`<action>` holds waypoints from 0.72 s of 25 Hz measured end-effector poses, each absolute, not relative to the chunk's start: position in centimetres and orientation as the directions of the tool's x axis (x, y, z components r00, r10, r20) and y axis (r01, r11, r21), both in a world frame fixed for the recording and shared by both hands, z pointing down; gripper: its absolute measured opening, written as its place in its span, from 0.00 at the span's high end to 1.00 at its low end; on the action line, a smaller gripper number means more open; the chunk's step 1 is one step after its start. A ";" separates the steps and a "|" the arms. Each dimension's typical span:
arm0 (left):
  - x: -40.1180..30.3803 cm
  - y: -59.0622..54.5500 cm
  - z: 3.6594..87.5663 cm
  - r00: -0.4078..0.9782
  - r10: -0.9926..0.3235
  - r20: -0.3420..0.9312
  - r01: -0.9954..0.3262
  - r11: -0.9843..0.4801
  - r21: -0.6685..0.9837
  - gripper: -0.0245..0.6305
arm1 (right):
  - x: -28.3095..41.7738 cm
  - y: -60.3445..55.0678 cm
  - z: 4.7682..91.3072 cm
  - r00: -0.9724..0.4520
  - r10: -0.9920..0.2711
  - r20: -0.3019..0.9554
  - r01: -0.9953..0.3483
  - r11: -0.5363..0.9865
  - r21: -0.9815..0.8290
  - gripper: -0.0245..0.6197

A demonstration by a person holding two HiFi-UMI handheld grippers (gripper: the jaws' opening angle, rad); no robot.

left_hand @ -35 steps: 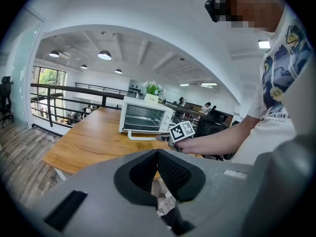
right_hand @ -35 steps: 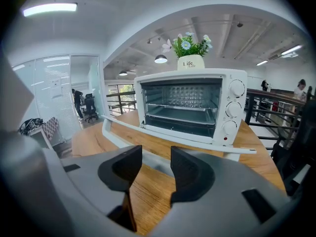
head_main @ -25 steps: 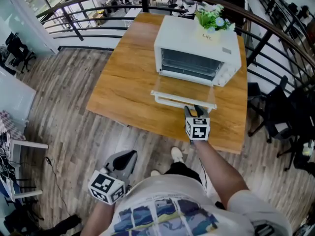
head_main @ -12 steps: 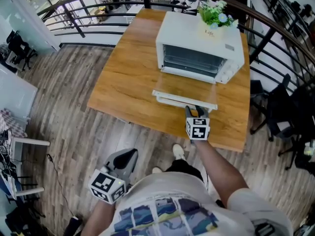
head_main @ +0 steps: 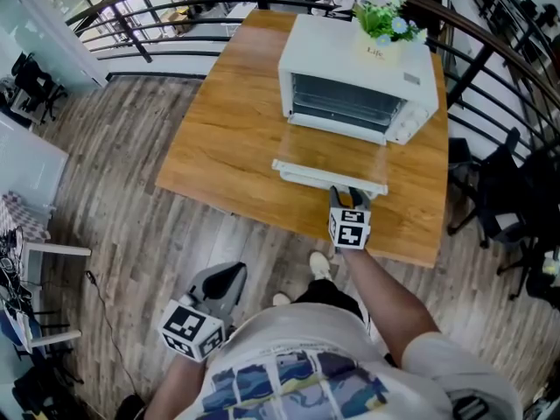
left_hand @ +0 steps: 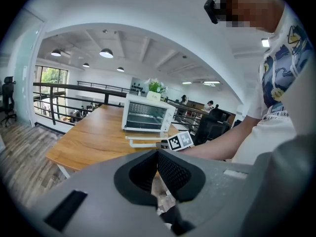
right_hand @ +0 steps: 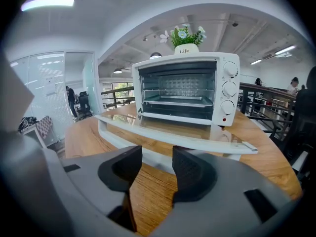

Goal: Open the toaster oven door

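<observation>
The white toaster oven [head_main: 354, 77] stands at the far right end of the wooden worktop [head_main: 227, 121], with a small flower pot [head_main: 382, 24] on its roof near the back edge. Its glass door [head_main: 331, 157] is already swung down and lies roughly level in front of the oven mouth, hinged at the bottom, with its white handle [head_main: 315, 178] along the edge nearest the person. In the right gripper view the open cavity shows a wire rack [right_hand: 177, 100] inside, and three knobs [right_hand: 229, 88] run down the panel at the right of the opening. The right claw [head_main: 343, 192] is stretched out over the near edge of the worktop, pointing at the middle of the lowered door. Its jaws stand well apart and grip nothing: the handle shows just beyond the gap between them, with no pad pressing on it and bare wood below. The left claw [head_main: 229, 278] hangs low at the person's side above the plank floor [head_main: 114, 191], well apart from the worktop. In its own view the tips of the two pads meet, so it is closed and empty. A dark curved railing [head_main: 175, 16] runs behind the worktop.
</observation>
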State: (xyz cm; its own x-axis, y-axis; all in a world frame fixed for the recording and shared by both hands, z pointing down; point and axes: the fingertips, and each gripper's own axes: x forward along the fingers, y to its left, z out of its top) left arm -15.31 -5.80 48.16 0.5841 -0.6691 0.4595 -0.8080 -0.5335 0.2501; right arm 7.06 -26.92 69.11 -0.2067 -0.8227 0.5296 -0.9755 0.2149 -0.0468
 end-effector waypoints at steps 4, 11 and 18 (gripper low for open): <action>-15.5 -5.8 48.3 0.579 -0.670 0.464 -0.812 -0.527 0.253 0.96 | 7.1 -26.8 69.4 -0.197 -0.830 0.522 -0.979 0.199 -0.053 0.68; -16.0 -5.9 48.7 0.578 -0.663 0.475 -0.812 -0.526 0.253 0.96 | 7.0 -27.0 70.6 -0.164 -0.842 0.514 -0.986 0.160 -0.053 0.67; -16.2 -6.2 48.8 0.578 -0.656 0.485 -0.811 -0.528 0.253 0.96 | 7.0 -27.0 71.6 -0.136 -0.843 0.520 -0.991 0.119 -0.066 0.66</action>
